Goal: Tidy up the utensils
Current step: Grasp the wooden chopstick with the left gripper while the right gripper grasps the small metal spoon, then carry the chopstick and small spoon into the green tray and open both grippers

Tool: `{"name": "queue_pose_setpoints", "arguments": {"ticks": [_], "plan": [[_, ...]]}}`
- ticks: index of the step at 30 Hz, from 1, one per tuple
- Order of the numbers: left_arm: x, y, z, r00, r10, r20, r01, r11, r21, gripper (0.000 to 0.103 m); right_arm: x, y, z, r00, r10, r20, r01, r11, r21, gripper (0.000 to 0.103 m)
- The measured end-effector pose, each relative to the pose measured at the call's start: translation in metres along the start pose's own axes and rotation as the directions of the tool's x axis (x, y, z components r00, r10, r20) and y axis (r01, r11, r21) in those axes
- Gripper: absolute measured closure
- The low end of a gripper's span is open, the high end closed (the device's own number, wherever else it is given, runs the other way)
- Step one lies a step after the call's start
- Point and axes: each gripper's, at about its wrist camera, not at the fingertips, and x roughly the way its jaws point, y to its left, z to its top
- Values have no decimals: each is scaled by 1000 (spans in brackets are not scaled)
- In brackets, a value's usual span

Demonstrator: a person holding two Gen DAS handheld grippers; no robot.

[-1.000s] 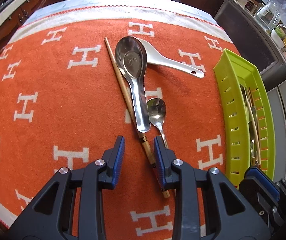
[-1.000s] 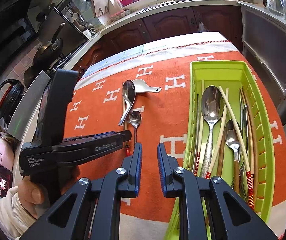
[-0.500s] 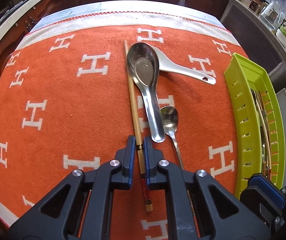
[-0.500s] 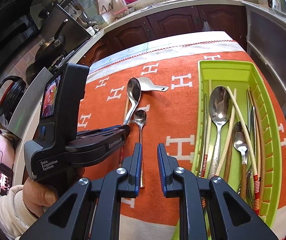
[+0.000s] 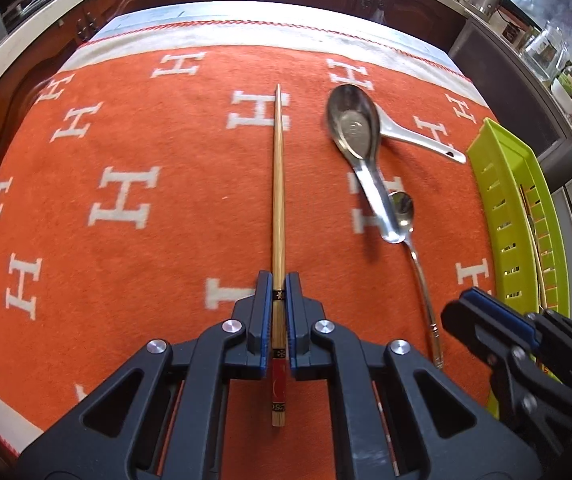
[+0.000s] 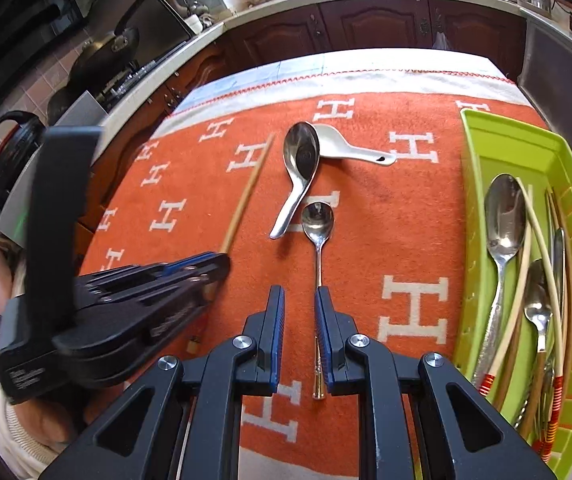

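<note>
My left gripper (image 5: 279,280) is shut on a wooden chopstick (image 5: 278,184) near its red end and holds it pointing away over the orange cloth; it also shows in the right wrist view (image 6: 245,196). A steel soup spoon (image 5: 356,136), a white ceramic spoon (image 5: 418,138) and a small steel spoon (image 5: 410,236) lie on the cloth to its right. My right gripper (image 6: 300,300) is open, low over the small steel spoon's handle (image 6: 318,280), which runs just inside its right finger. The green utensil tray (image 6: 474,200) holds several spoons and chopsticks.
The orange cloth with white H marks (image 5: 125,200) covers the table. Dark wooden cabinets (image 6: 366,28) and a counter stand beyond the far edge. A black kettle (image 6: 5,152) and pans sit at the left. The person's hand (image 6: 45,420) holds the left gripper.
My left gripper has closed on the chopstick and carried it left, away from the spoons. My right gripper has moved left from the tray to over the small spoon's handle.
</note>
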Motion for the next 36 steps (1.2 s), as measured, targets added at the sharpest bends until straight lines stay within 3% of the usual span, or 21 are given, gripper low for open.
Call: {"name": "queue_pose_setpoints", "arguments": {"ticks": [8, 12, 17, 26, 36], "plan": [[-14, 30, -2, 999, -39, 26, 40, 998, -42, 99, 45, 7, 4, 990, -122, -72, 120, 992, -27, 87], [-23, 35, -4, 998, -56, 35, 57, 997, -46, 99, 53, 13, 4, 983, -179, -49, 176, 982, -68, 98], [-33, 34, -5, 996, -73, 48, 75, 996, -39, 99, 52, 10, 3, 987, -154, -55, 152, 987, -44, 99], [-61, 9, -8, 991, -107, 77, 107, 994, 12, 99, -2, -2, -6, 997, -80, 5, 79, 995, 54, 99], [-91, -60, -11, 981, -183, 59, 175, 976, 130, 99, -83, -46, -17, 989, -82, 120, 63, 985, 160, 99]]}}
